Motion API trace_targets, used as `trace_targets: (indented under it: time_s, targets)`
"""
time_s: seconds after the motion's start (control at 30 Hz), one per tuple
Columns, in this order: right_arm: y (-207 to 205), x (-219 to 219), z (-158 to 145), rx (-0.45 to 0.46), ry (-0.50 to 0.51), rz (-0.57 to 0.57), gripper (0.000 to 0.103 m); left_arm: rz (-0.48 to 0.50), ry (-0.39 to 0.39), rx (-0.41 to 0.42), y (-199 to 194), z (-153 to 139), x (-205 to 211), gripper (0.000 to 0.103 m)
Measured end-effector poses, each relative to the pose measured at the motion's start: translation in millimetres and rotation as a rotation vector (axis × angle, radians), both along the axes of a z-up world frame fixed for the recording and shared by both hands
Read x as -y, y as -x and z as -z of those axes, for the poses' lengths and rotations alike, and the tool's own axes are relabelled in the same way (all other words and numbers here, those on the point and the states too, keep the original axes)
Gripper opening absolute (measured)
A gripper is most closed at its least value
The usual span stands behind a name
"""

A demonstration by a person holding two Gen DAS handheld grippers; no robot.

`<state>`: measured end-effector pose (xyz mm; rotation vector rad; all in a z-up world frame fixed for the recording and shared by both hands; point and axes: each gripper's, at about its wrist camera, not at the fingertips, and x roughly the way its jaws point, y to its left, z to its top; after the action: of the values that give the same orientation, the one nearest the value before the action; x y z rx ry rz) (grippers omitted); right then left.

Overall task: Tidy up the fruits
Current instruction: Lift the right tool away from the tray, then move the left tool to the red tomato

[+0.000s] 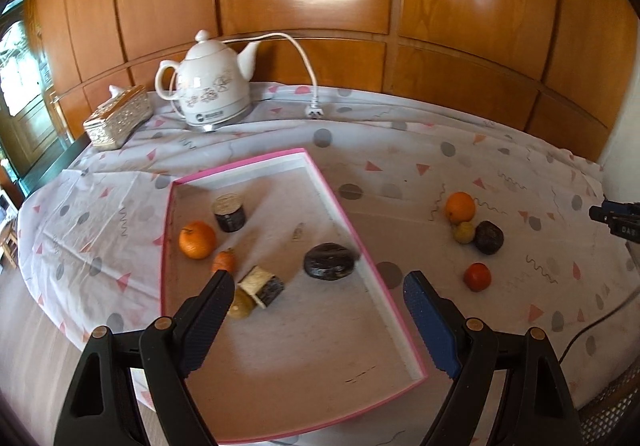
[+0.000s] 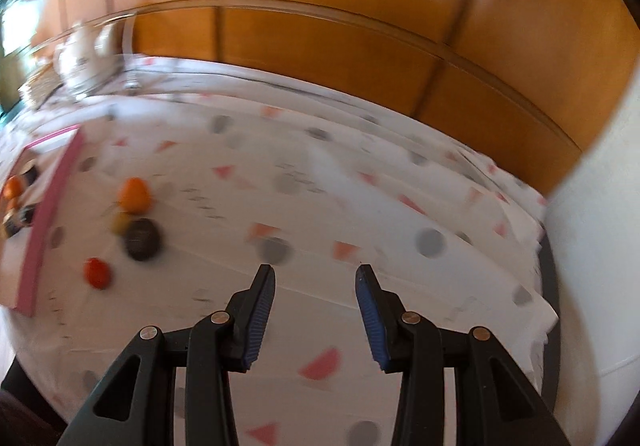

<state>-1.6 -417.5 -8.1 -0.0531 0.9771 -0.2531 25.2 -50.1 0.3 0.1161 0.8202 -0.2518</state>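
Note:
A pink-rimmed tray (image 1: 352, 230) lies on the patterned cloth. It holds an orange (image 1: 197, 240), a small orange fruit (image 1: 224, 261), a yellowish fruit (image 1: 240, 306), a dark round lump (image 1: 330, 261), a dark can (image 1: 229, 213) and a pale block (image 1: 262, 285). My left gripper (image 1: 319, 278) hovers wide open over the tray's near half, holding nothing. To the tray's right, on the cloth, lie an orange (image 1: 461, 207), a small yellow fruit (image 1: 464, 232), a dark round fruit (image 1: 489, 237) and a red fruit (image 1: 477, 276). My right gripper (image 2: 315, 270) is partly open and empty over bare cloth, right of the red fruit (image 2: 97, 272).
A white kettle (image 1: 212, 85) with its loose cord and plug (image 1: 313, 110) and a gilded box (image 1: 118, 115) stand at the back left. Wood panelling (image 1: 360, 5) runs behind the table. A white wall (image 2: 592, 266) bounds the right side. The right wrist view is motion-blurred.

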Motion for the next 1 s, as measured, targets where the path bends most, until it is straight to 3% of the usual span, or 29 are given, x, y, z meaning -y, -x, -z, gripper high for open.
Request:
trace_targets:
  time_s: [0.47, 0.87, 1.0]
  targets:
    - [29.3, 107.3, 16.8, 0.023, -0.097, 0.458, 0.042, 0.101, -0.039, -0.019, -5.1, 5.6, 47.8, 0.087]
    - [52.5, 147.9, 21.1, 0.034, -0.155, 0.672, 0.043, 0.193, -0.066, -0.065, -7.3, 23.7, 89.7, 0.086]
    - [57.0, 153.2, 20.7, 0.035, -0.163, 0.700, 0.043, 0.244, -0.071, -0.087, -7.7, 30.8, 105.5, 0.081]
